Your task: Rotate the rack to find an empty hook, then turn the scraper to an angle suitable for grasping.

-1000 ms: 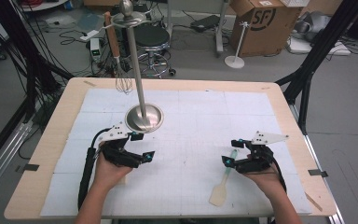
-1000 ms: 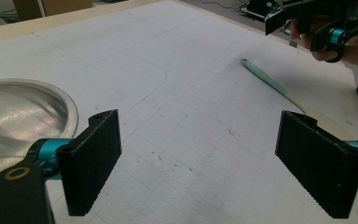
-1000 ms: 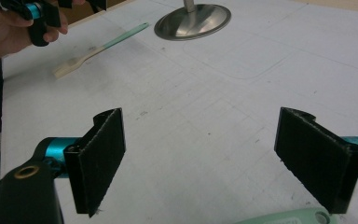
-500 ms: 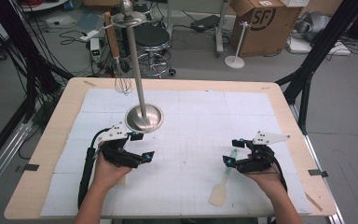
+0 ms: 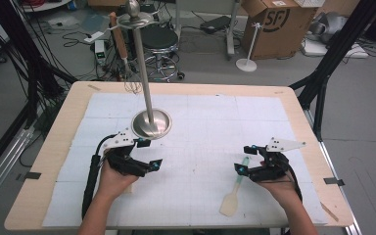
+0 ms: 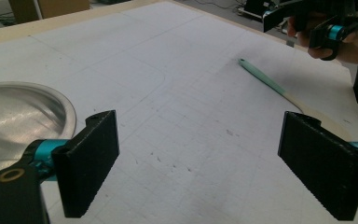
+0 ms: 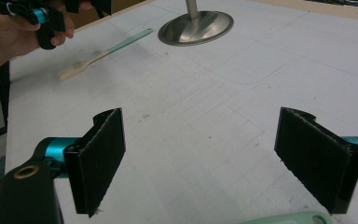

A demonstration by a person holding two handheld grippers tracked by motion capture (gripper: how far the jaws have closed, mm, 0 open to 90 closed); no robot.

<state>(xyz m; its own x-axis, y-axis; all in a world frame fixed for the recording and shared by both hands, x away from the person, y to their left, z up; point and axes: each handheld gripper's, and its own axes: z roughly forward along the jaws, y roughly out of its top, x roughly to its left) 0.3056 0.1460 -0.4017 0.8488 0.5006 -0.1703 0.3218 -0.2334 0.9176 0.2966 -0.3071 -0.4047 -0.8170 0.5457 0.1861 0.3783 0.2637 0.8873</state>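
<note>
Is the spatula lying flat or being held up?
Lying flat. The spatula rests on the white mat beside the right gripper, whose fingers are open.

The cardboard box [image 5: 274, 24] on the floor reads "SF".

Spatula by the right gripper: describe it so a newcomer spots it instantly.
On the white mat covering the table, go to the near right part, beside the right gripper. The spatula lies flat there, mint-green handle pointing away, cream blade toward the person. A second spatula of the same colours lies by the left hand; this one lies by the right gripper.
</note>
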